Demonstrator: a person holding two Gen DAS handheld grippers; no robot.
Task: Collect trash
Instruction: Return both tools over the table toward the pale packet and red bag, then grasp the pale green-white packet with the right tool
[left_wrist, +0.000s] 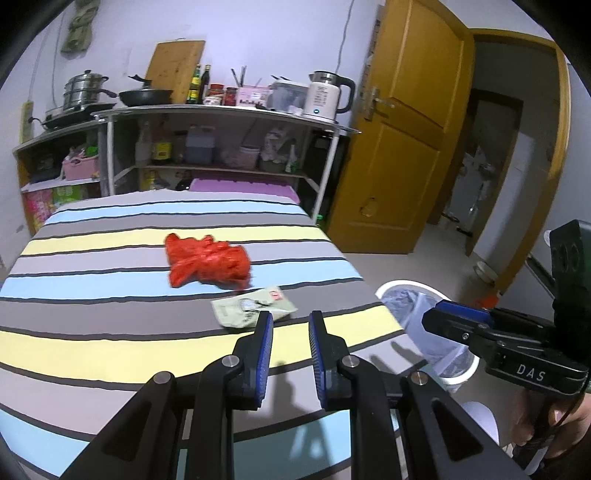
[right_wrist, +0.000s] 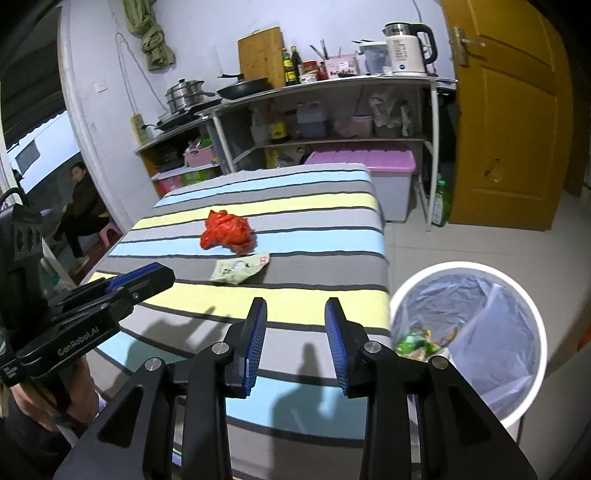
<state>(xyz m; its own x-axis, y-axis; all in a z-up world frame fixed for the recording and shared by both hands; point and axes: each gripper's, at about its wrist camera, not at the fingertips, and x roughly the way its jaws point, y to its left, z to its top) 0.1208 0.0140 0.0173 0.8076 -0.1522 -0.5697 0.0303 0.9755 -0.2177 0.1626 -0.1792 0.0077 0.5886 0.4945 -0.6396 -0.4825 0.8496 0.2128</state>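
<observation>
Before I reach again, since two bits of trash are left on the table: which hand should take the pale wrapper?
Probably the left. The left gripper has its jaws open and empty right next to the wrapper; the right gripper is nearer the bin.

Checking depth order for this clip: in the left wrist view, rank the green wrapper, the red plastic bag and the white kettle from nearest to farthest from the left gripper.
From the left gripper:
1. Green wrapper, flat on the striped cloth just beyond the fingertips.
2. Red plastic bag, crumpled farther up the cloth, slightly left.
3. White kettle, on the shelf top by the back wall, right of centre.
</observation>
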